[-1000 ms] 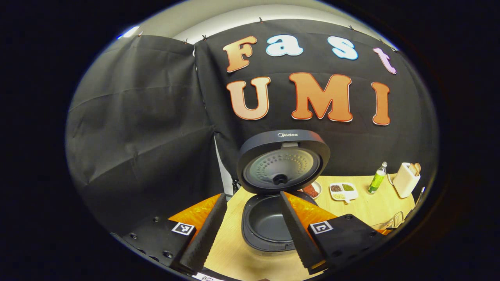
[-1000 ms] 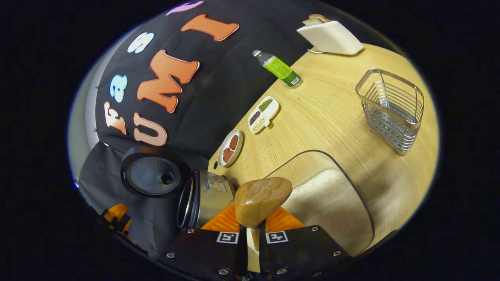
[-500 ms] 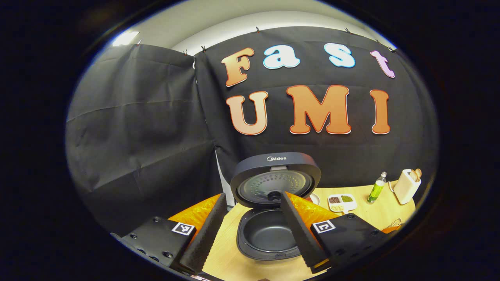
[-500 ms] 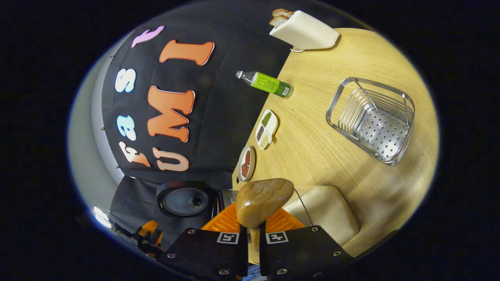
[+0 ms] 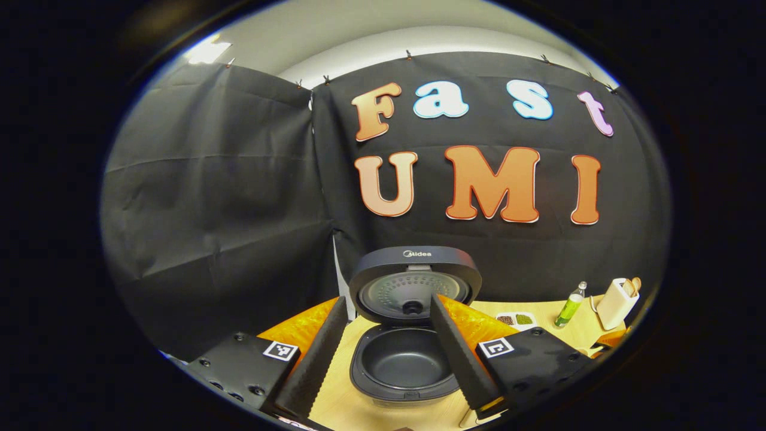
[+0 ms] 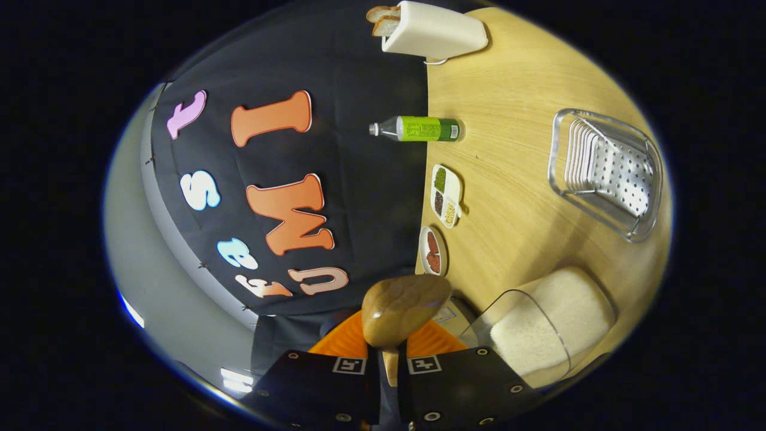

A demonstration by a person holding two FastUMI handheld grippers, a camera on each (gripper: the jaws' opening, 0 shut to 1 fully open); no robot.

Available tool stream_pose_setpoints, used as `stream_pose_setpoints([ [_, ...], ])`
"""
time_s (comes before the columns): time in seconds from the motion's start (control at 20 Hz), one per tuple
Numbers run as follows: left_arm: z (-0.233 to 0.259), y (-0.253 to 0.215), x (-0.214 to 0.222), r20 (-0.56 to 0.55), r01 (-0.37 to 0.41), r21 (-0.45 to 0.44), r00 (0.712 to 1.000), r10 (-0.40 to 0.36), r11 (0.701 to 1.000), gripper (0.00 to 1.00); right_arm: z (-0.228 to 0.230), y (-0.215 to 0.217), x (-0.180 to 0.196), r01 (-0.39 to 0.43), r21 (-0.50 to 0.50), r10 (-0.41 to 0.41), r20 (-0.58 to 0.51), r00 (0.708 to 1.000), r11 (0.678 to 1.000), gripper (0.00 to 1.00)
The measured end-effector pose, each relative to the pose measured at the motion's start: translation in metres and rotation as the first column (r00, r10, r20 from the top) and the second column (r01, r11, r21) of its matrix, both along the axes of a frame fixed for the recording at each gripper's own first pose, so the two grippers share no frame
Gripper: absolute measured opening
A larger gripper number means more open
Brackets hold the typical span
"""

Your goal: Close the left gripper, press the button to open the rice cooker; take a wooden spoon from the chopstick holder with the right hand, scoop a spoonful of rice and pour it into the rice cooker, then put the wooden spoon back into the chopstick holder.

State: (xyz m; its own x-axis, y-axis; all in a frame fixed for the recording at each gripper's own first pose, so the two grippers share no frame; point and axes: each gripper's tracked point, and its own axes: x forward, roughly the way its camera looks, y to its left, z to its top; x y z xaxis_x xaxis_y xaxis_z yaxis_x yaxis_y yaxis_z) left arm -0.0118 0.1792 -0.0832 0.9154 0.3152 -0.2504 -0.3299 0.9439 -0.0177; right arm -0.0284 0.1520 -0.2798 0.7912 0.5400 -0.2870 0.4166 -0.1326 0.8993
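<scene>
Right tool (image 6: 388, 353) clamps the spoon (image 6: 402, 308), bowl rolled sideways beside the rice (image 6: 550, 323); left tool (image 5: 383, 353), open and empty, faces the cooker (image 5: 404, 365).

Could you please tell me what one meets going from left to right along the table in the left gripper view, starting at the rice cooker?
rice cooker → divided snack dish → green bottle → toaster

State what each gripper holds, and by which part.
Right gripper: brown wooden spoon, clamped on its handle just below the bowl. Left gripper: open, holding nothing.
</scene>
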Motion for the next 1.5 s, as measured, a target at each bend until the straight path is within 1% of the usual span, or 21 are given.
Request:
stream_pose_setpoints([
  [0.05,0.001,0.005,-0.003,0.006,-0.016,-0.002,1.000,0.016,1.000,0.88,0.005,0.006,0.006,-0.006,0.023,0.006,-0.001,1.000,1.000,0.11],
  [0.25,0.006,0.027,-0.020,0.019,-0.062,0.026,0.998,0.061,0.998,0.88,0.034,0.034,0.034,-0.044,0.083,0.043,0.018,0.999,0.996,0.11],
  [0.45,0.025,0.053,-0.040,0.051,-0.098,0.112,0.994,0.093,0.989,0.92,0.057,0.071,0.060,-0.093,0.129,0.090,0.032,0.995,0.987,0.11],
  [0.5,0.030,0.059,-0.044,0.058,-0.108,0.129,0.993,0.101,0.986,0.99,0.061,0.081,0.067,-0.107,0.140,0.103,0.037,0.994,0.984,0.11],
  [0.65,0.037,0.077,-0.059,0.069,-0.137,0.165,0.989,0.128,0.977,1.00,0.073,0.116,0.084,-0.149,0.164,0.143,0.047,0.989,0.975,0.11],
  [0.8,0.037,0.097,-0.072,0.065,-0.170,0.170,0.985,0.161,0.971,1.00,0.074,0.147,0.098,-0.197,0.137,0.192,0.052,0.980,0.971,0.11],
  [0.9,0.039,0.111,-0.083,0.061,-0.185,0.175,0.982,0.177,0.967,0.98,0.077,0.166,0.105,-0.226,0.118,0.219,0.064,0.974,0.967,0.11],
  [1.05,0.049,0.128,-0.096,0.066,-0.210,0.210,0.977,0.201,0.955,0.94,0.077,0.190,0.113,-0.259,0.087,0.253,0.073,0.965,0.962,0.11],
  [1.15,0.051,0.137,-0.105,0.066,-0.228,0.219,0.974,0.218,0.949,0.92,0.072,0.205,0.117,-0.281,0.051,0.277,0.073,0.958,0.958,0.11],
  [1.3,0.051,0.149,-0.113,0.061,-0.255,0.209,0.967,0.247,0.944,0.92,0.058,0.221,0.118,-0.319,-0.084,0.327,0.091,0.941,0.944,0.11],
  [1.5,0.044,0.164,-0.123,0.043,-0.289,0.196,0.957,0.286,0.937,0.92,0.052,0.236,0.128,-0.330,-0.212,0.358,0.111,0.927,0.920,0.11],
])
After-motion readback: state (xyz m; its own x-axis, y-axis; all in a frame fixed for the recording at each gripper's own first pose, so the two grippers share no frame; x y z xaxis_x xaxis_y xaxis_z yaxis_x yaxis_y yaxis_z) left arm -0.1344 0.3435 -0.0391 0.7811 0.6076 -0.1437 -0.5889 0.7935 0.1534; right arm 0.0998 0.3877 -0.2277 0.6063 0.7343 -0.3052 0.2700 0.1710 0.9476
